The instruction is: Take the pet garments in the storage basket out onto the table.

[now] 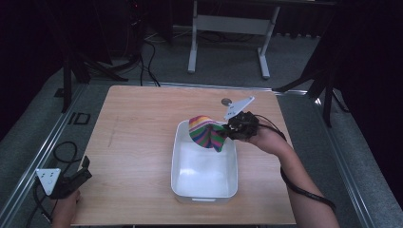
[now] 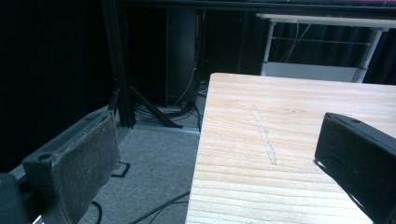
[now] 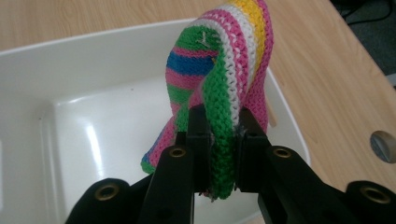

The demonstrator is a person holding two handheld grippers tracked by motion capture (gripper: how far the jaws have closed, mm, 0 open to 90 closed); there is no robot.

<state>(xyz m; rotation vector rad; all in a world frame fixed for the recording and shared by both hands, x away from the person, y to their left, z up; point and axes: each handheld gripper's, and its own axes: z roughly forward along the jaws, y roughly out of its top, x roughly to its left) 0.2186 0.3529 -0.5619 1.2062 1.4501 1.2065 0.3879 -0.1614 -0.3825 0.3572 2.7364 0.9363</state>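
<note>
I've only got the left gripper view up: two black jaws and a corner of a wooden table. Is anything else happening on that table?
Observer: Yes. A white tub sits on the table, right of its middle in the high view.
Operator: Is the other gripper doing something?
Observer: The right gripper is shut on a striped knitted cloth, pinching a green edge of it.
Operator: Where is that cloth?
Observer: It hangs over the far end of the tub, partly inside.
Operator: And my gripper?
Observer: The left gripper is open, at the table's near left corner, far from the tub.
</note>
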